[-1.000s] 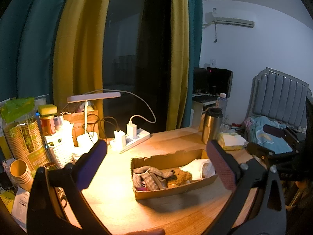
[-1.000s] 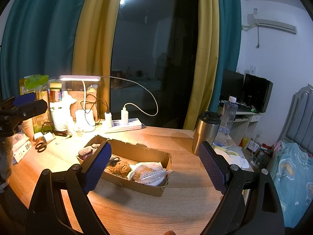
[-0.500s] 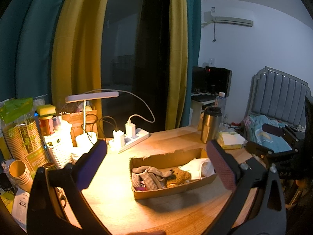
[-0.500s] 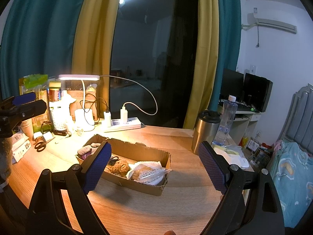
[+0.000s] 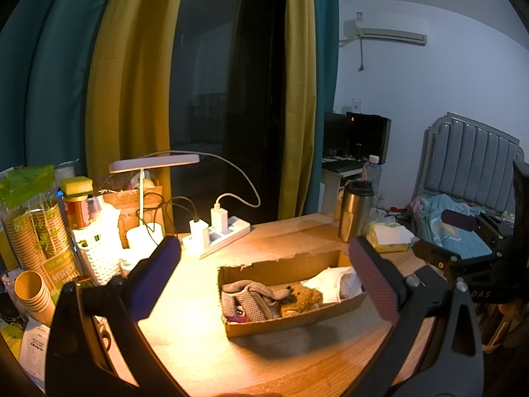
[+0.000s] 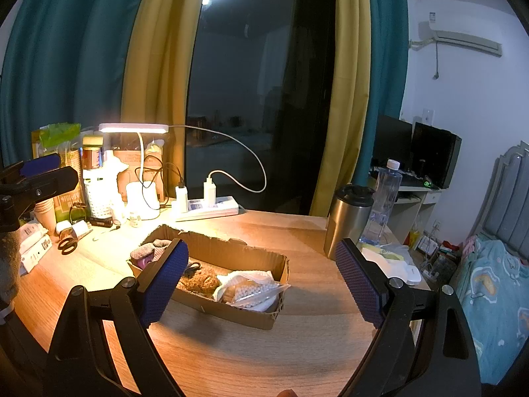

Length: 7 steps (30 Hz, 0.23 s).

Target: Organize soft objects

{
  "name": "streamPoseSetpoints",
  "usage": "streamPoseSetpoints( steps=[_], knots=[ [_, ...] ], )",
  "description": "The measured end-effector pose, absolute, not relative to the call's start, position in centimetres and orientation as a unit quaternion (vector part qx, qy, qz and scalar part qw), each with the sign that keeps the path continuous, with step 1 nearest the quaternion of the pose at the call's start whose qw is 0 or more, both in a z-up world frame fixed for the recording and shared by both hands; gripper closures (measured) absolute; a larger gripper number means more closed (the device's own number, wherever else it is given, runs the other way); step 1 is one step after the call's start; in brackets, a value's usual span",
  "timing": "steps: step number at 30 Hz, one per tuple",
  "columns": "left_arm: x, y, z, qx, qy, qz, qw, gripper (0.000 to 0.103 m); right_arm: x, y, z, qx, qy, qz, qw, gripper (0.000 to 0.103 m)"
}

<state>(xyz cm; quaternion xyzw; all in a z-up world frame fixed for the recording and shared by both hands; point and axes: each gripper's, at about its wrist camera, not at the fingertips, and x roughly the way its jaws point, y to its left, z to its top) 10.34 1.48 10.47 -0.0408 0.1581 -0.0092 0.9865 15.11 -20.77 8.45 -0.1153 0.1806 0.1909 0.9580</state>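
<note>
Both my tongs, left gripper (image 5: 264, 281) and right gripper (image 6: 261, 284), are spread wide and empty. The brown teddy (image 5: 302, 299) in the box (image 5: 281, 326) looks soft and light; I would pinch its middle.

Paper-cup sleeve (image 5: 31, 231): the number "50" near its top, seen mirrored or sideways; the green label lower down is too blurred to read.
Right gripper's (image 5: 476, 258) black body: letters "DAS", partly cut off.
</note>
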Motion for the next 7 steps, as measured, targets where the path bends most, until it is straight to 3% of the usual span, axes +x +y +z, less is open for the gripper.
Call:
streamPoseSetpoints(
  steps=[7],
  knots=[
    [10.53,1.44,10.31,-0.040,0.159,-0.014,0.986,0.000,15.23,-21.08,8.17,-0.114,0.184,0.189,0.958,0.011]
  ],
)
